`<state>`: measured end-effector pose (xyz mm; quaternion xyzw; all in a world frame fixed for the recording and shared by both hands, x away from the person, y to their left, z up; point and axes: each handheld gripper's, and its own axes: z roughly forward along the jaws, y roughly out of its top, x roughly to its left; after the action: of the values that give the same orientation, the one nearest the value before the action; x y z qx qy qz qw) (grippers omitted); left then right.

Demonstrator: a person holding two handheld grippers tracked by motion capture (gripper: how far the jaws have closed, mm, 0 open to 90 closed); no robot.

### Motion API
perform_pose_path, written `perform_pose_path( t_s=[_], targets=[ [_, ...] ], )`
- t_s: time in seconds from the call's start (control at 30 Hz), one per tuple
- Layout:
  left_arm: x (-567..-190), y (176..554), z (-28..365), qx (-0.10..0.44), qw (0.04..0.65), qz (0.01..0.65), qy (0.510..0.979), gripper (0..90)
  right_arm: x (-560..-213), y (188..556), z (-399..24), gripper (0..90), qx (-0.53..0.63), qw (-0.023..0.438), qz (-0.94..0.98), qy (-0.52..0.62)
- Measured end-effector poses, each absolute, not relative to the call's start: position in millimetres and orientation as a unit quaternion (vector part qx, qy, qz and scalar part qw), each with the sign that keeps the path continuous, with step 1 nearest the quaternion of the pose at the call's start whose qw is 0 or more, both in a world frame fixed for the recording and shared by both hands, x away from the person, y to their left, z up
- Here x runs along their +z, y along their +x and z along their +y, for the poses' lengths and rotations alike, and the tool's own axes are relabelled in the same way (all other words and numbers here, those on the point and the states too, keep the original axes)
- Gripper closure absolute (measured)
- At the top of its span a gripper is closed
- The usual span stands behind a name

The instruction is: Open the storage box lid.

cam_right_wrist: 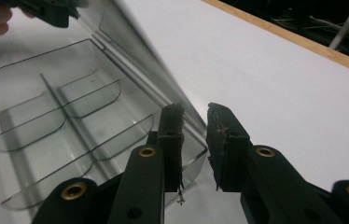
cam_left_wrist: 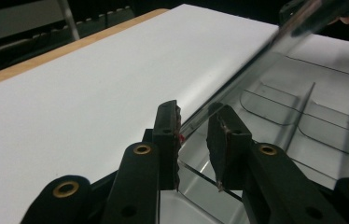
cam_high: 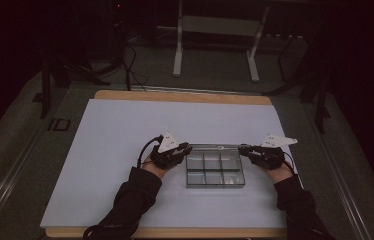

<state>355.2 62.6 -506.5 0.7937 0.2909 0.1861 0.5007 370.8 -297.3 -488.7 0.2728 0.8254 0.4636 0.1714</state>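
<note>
Clear plastic forms a compartment box (cam_high: pixel 215 171) with six sections, lying on a white sheet (cam_high: pixel 115 150) that covers a wooden table (cam_high: pixel 175 96). The box sits toward the near edge of the sheet, slightly right of its middle. Its transparent lid (cam_high: pixel 215 147) stands raised along the box's far edge.

Two forearms in dark sleeves reach in from the near edge, one on each side of the box. The left hand (cam_high: pixel 156 165) holds the left gripper (cam_high: pixel 187 148) at the box's far left corner, pointing inward toward the lid. The right hand (cam_high: pixel 277 170) holds the right gripper (cam_high: pixel 242 149) at the far right corner, pointing back toward the left one.

In the left gripper view, the two black jaws are parted, with the lid's edge (cam_left_wrist: pixel 238 79) running between them; whether they touch it is unclear. In the right gripper view, the jaws are likewise parted, straddling the lid's other end (cam_right_wrist: pixel 154 70), with the divided compartments (cam_right_wrist: pixel 60 121) to the left of the jaws.
</note>
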Motion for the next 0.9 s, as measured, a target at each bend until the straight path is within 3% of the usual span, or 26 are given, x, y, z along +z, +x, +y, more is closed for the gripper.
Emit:
perform_pose_path(
  t_s=[0.43, 0.9],
  targets=[
    [-508, 368, 56, 0.192, 0.505, 0.327, 0.775, 79.1, -490, 382, -290, 80.1, 0.461, 0.183, 0.809, 0.314],
    [-510, 379, 50, 0.190, 0.503, 0.359, 0.763, 75.4, -495, 391, -282, 75.9, 0.452, 0.190, 0.798, 0.351]
  ],
)
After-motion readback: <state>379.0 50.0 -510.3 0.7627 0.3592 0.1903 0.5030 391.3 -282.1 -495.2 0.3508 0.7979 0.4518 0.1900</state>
